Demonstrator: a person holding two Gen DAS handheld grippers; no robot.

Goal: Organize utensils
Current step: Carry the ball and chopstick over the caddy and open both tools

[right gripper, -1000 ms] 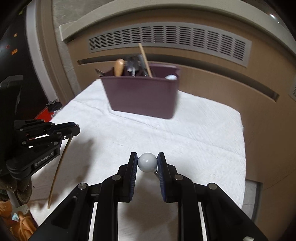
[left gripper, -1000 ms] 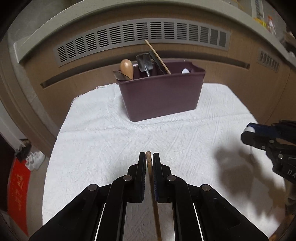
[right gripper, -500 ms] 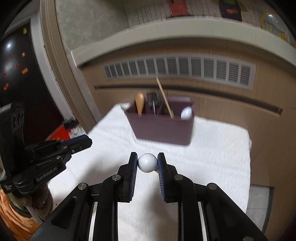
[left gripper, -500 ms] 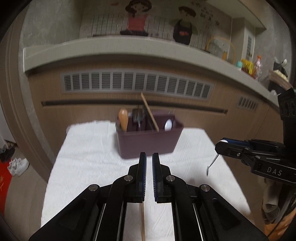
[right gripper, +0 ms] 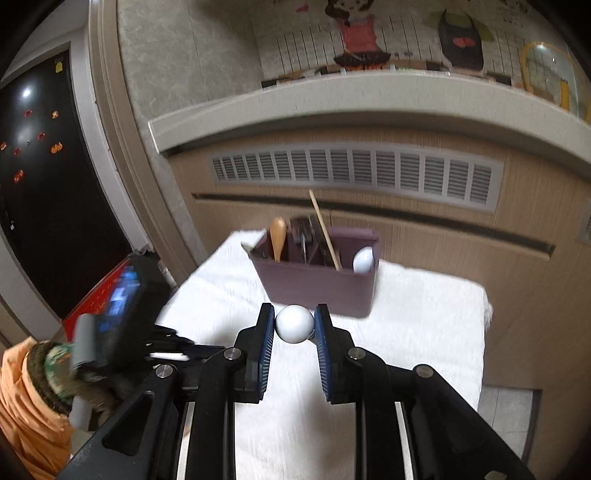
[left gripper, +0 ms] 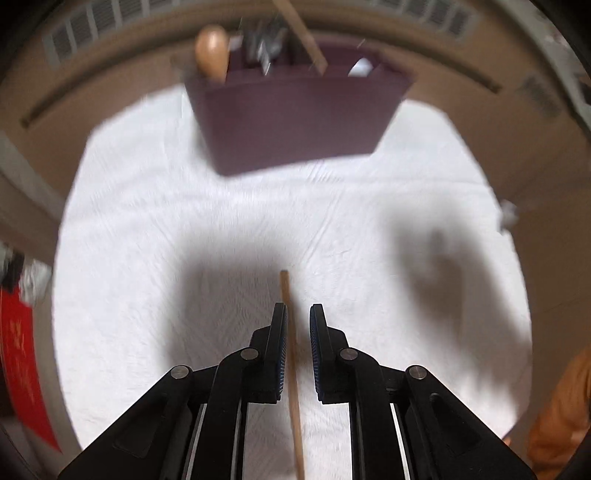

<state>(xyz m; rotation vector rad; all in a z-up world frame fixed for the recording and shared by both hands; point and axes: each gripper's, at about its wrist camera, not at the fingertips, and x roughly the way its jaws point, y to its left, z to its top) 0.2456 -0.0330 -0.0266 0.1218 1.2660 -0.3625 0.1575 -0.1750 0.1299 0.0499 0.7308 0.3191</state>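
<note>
A maroon utensil caddy (left gripper: 299, 118) stands on the white cloth at the back, holding a wooden spoon (left gripper: 211, 51), dark metal utensils, a wooden chopstick (left gripper: 299, 33) and a white spoon (left gripper: 361, 67). My left gripper (left gripper: 298, 321) has its jaws slightly apart around a wooden chopstick (left gripper: 291, 362) that leans by the left pad. My right gripper (right gripper: 294, 325) is shut on the white round end of a spoon (right gripper: 294, 324), held above the cloth in front of the caddy (right gripper: 317, 284).
The white cloth (left gripper: 184, 229) covers a small table with edges all round. A wooden cabinet wall with a vent grille (right gripper: 354, 173) stands behind. An orange sleeve (right gripper: 26, 398) and the blurred left gripper body show at the left of the right wrist view.
The left gripper has tilted down and moved closer to the caddy, and its jaws have parted a little around the chopstick. The right gripper has risen and drawn back with the white spoon.
</note>
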